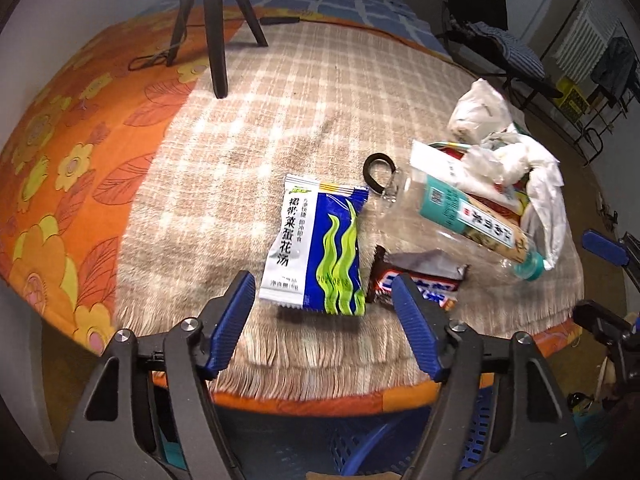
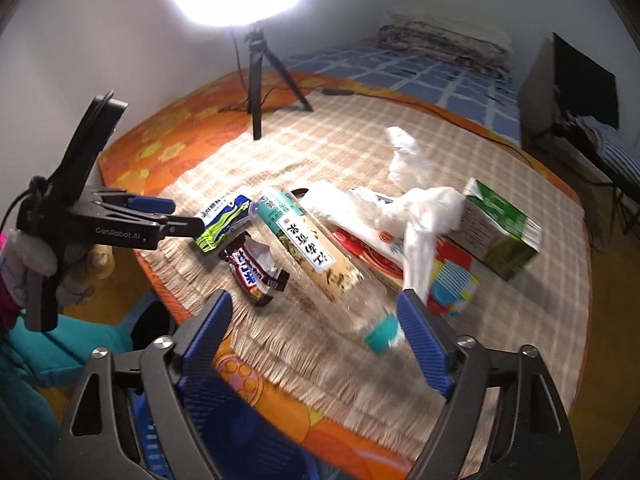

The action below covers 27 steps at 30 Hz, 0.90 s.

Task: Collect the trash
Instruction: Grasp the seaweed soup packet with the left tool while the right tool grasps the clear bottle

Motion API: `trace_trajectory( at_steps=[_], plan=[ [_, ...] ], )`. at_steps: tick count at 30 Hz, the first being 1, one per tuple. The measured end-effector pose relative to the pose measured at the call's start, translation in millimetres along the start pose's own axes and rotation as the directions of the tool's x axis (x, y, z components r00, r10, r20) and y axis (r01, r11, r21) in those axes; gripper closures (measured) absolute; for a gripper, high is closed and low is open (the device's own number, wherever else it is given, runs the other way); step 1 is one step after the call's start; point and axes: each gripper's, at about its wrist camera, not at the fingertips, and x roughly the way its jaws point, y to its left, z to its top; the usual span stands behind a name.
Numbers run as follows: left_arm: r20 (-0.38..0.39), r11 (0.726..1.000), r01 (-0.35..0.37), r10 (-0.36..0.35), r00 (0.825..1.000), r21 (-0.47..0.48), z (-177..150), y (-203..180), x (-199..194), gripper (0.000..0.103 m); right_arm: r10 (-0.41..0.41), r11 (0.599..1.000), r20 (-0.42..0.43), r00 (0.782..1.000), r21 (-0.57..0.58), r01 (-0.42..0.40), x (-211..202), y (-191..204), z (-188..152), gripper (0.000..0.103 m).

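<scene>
A fringed, checked beige blanket (image 1: pixel 280 120) covers a bed spread with an orange flowered sheet (image 1: pixel 60 168); a black tripod (image 1: pixel 212 32) stands at its far left. Near the front edge the left gripper (image 1: pixel 322 296) hangs with its ribbed blue fingers apart and empty, just before a glossy soup packet (image 1: pixel 316 246) (blue and white, green wavy stripes). Right of it lie a torn brown candy wrapper (image 1: pixel 416 280), then a clear plastic bottle (image 1: pixel 460 216) on its side, teal cap toward the edge. Crumpled white tissue (image 2: pixel 420 216) drapes over flat printed packaging, with a green carton (image 2: pixel 500 228) beyond. The right gripper (image 2: pixel 316 316) is also spread wide, holding nothing, its right finger beside the bottle's cap.
</scene>
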Motion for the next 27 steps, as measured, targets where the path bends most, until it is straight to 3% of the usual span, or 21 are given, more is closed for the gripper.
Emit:
trace_trajectory(
  at_steps=[6,9,12,27],
  plan=[
    [-0.032,1.000,-0.006,0.006,0.999,-0.017,10,5,21,0.034,-0.006,0.999,-0.055,0.998,-0.042,0.004,34,2,15,0.026],
    [-0.043,1.000,-0.011,0.011,0.999,-0.017,12,5,30,0.034,-0.011,0.998,-0.080,0.997,-0.070,0.006,47,6,19,0.032],
    [-0.056,1.000,-0.012,0.011,0.998,-0.016,16,5,38,0.040,-0.024,0.996,-0.095,0.995,-0.085,0.016,60,6,23,0.032],
    [-0.047,1.000,0.000,-0.001,0.999,-0.028,36,16,53,0.042,-0.044,0.992,-0.145,0.988,-0.121,0.027,102,11,31,0.033]
  ],
)
